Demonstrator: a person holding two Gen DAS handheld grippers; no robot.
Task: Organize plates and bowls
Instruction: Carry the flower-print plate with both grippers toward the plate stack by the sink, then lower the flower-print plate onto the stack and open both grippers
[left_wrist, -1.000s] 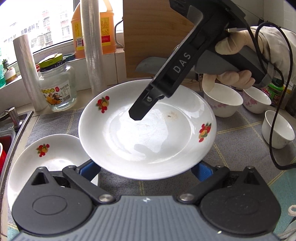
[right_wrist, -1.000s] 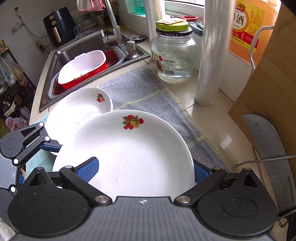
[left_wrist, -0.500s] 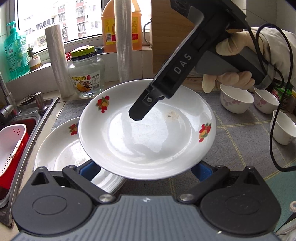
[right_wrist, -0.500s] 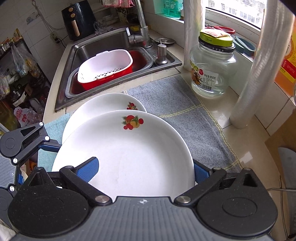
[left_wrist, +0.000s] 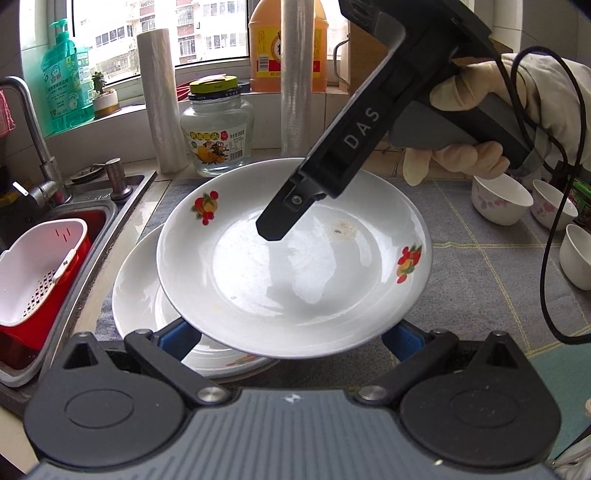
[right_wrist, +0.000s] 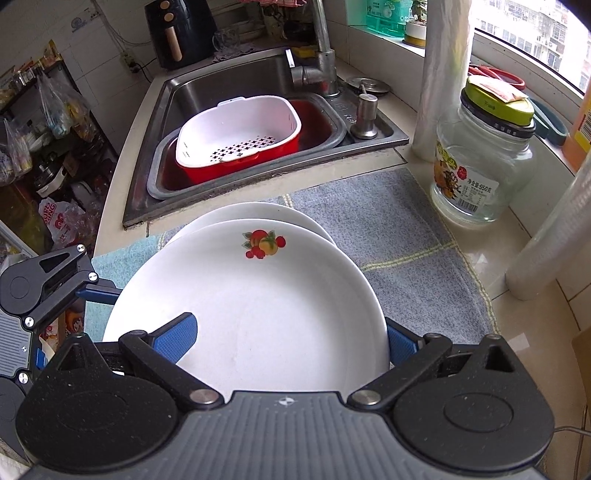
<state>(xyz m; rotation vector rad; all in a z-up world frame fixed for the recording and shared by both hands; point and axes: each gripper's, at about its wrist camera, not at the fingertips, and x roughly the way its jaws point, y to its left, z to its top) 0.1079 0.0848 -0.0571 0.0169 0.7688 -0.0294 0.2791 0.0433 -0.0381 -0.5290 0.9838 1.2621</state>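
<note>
A white plate with fruit prints (left_wrist: 295, 266) (right_wrist: 258, 302) hangs tilted just above a second, matching plate (left_wrist: 136, 295) (right_wrist: 258, 210) that lies on the grey mat beside the sink. The upper one overlaps the lower one and sits a little to its right. My left gripper (left_wrist: 291, 339) (right_wrist: 92, 295) is shut on the near rim, its blue pads half hidden under it. My right gripper (right_wrist: 286, 343) is shut on the opposite rim, one pad on top and one beneath. In the left wrist view, the right gripper's (left_wrist: 280, 221) upper finger rests inside the plate, held by a gloved hand (left_wrist: 480, 110).
A sink (right_wrist: 207, 92) at the left holds a red basin with a white colander (left_wrist: 37, 266) (right_wrist: 236, 136). Behind the plates stand a glass jar (left_wrist: 218, 136) (right_wrist: 480, 170) and film rolls (left_wrist: 162, 103). Small bowls (left_wrist: 502, 199) stand on the grey mat (left_wrist: 480, 266) at the right.
Both grippers have carried the plate leftward toward the sink. It was beside the lying plate a second ago and now hangs over it. Neither grip has changed.
</note>
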